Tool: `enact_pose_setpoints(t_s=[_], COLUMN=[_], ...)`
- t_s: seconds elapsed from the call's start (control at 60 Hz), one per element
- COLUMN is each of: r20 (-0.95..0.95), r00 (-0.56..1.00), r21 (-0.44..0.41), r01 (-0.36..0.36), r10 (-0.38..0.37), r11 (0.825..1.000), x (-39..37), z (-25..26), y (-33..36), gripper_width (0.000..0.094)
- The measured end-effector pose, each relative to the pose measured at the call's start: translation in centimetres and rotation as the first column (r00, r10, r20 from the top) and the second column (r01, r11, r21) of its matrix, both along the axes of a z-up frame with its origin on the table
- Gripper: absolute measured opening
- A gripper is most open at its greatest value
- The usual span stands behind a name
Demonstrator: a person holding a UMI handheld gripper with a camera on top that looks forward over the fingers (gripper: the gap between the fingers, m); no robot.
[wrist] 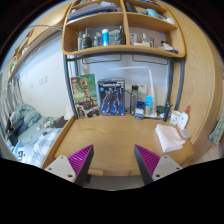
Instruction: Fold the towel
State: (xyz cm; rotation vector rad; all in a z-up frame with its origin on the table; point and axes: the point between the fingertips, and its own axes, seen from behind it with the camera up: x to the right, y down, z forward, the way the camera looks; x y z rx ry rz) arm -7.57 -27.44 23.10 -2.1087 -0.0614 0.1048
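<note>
Fingers (110,162) spread wide, released, gripping nothing — purple pads (148,160) facing each other across bare wood. Towel (168,138) lying ahead and off to the right of them, beyond the right finger, bunched in a pale, loosely crumpled heap near the right-hand end of the surface (110,135). No clean long axis readable in that heap; if anything, stretched a little front to back along the right edge. Well apart from the fingers, not between them, so probably a swing to the right and forward needed before any closing on cloth. Fold judged not yet begun: no flat layers, no lined-up edges showing.

Surface itself a light wooden desk, open in the middle stretch straight ahead. Against the back, two upright printed boxes (98,97) side by side — figures on their fronts — and to their right a cluster of small bottles (148,104), too small to name. Just behind the towel, a white pack (180,119) of some kind, close enough to be nudged on the approach. Above, wooden shelves (122,48) crowded with bottles and oddments. Left of the desk, a bed (30,135) with rumpled bedding against a plain wall.
</note>
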Motion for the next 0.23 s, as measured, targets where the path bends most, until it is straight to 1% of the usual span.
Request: enact_pose_setpoints(t_s=[0.233], r20=[0.014], r00=[1.0], r21=[0.009], r01=[-0.004], r10=[0.004], r11=[1.0], x=[-0.26], z=[-0.38], y=[-0.57], gripper_width=[0.0827])
